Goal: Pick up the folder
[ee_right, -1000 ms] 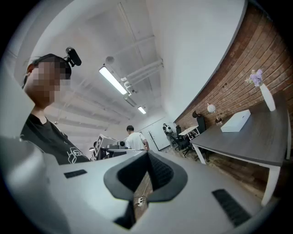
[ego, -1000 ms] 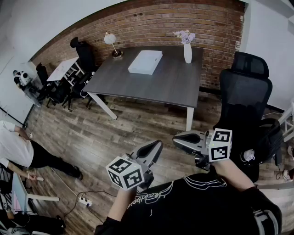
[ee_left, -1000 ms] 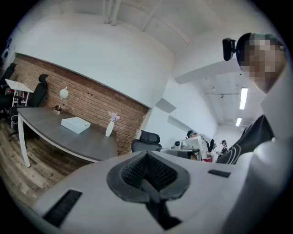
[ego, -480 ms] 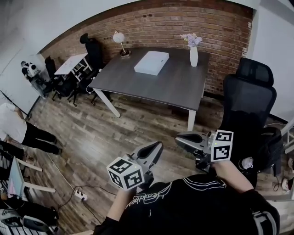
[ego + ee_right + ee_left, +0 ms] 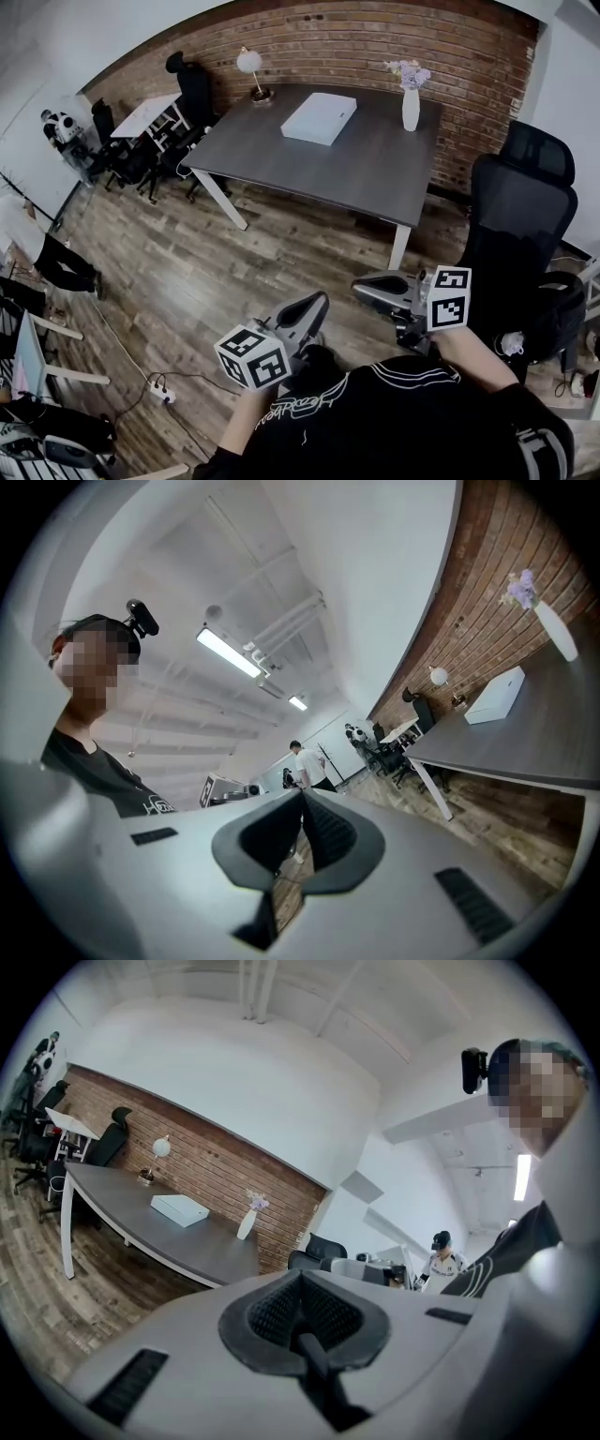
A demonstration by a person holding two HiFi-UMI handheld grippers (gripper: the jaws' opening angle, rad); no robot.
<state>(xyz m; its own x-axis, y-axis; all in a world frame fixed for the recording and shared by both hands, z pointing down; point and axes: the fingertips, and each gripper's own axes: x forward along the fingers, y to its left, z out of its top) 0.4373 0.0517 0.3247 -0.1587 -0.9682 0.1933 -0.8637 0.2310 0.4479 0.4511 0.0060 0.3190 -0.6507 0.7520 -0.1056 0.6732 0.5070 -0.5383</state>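
A white folder (image 5: 320, 118) lies flat on the far half of the grey table (image 5: 356, 173); it also shows as a small white slab in the left gripper view (image 5: 180, 1209) and the right gripper view (image 5: 495, 697). My left gripper (image 5: 316, 302) is held close to my chest, shut and empty, well short of the table. My right gripper (image 5: 361, 286) hangs beside it, also shut with nothing between its jaws, pointing left across my body. Both are far from the folder.
A white vase with flowers (image 5: 411, 101) and a small lamp (image 5: 251, 70) stand on the table's far edge. A black office chair (image 5: 525, 225) is at my right. More chairs and a white desk (image 5: 150, 117) stand at the left. A power strip (image 5: 161, 394) lies on the wooden floor.
The view has shifted, so the table and folder now sit further right in the head view. Both grippers stay shut near my chest, slightly lower. The person at the left has walked further off.
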